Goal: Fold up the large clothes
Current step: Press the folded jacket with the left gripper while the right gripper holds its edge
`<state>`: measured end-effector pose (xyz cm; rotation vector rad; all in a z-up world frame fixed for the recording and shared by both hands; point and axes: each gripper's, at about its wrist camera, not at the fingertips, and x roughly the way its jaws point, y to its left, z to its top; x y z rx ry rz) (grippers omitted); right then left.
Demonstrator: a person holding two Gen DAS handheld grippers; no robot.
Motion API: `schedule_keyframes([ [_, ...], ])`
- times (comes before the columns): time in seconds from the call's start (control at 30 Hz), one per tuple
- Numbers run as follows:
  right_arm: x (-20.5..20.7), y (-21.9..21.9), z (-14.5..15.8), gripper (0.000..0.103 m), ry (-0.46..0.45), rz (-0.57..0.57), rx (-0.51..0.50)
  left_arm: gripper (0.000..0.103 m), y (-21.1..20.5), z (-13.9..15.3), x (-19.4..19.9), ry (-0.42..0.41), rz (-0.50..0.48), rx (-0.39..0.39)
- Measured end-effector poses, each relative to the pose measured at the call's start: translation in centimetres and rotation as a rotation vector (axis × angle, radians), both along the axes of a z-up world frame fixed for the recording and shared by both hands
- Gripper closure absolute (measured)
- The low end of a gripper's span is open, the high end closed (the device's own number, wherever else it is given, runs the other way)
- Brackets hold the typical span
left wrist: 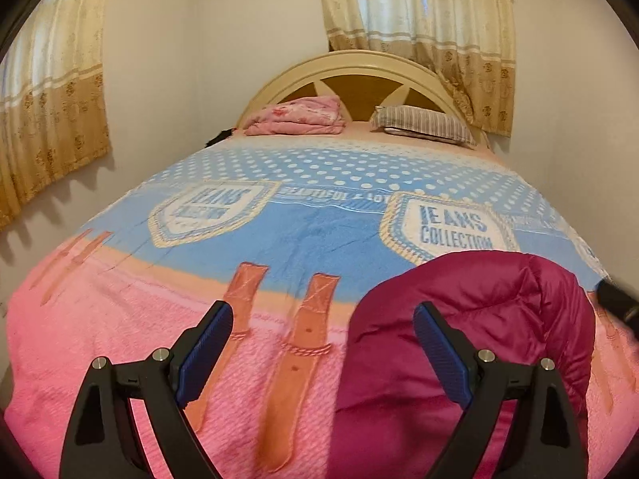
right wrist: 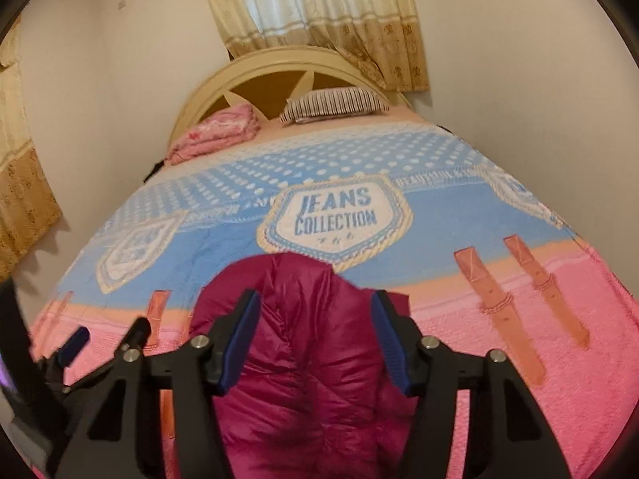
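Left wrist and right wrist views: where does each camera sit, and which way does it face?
Left wrist: rides the left tongs, aimed down the bed at the headboard; its open blue pads show, the magenta puffer jacket lying right of centre.
Right wrist: rides the right tongs, facing the same way; its pads straddle the jacket without pressing, and the left tongs show at lower left.
Shared: jacket, blanket, striped pillow.

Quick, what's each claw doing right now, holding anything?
Left claw: open, empty, beside the magenta jacket.
Right claw: open over the jacket, gripping nothing.
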<state>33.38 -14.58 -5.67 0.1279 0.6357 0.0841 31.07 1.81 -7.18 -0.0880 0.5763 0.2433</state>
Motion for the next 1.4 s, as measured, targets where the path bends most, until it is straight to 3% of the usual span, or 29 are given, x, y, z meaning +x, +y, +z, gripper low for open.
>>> schedule_keyframes([
  [0.17,1.5,-0.8,-6.4,0.046,0.1,-0.056,-0.049,0.011,-2.0,-3.2,3.0,0.074,-0.028,0.055],
  [0.27,1.6,-1.9,-8.5,0.046,0.123,-0.064,-0.032,0.011,-2.9,-6.0,4.5,0.152,-0.044,0.073],
  [0.33,1.6,-2.7,-9.7,0.046,0.136,-0.065,-0.006,0.011,-3.2,-7.2,4.7,0.161,-0.051,0.071],
  [0.97,2.2,-2.8,-13.3,0.046,0.157,-0.069,0.013,0.003,-2.5,-10.1,6.2,0.211,-0.045,-0.005],
  [1.4,2.8,-3.1,-14.0,0.045,0.181,-0.072,0.026,0.001,-2.6,-11.0,6.8,0.24,-0.038,0.0],
])
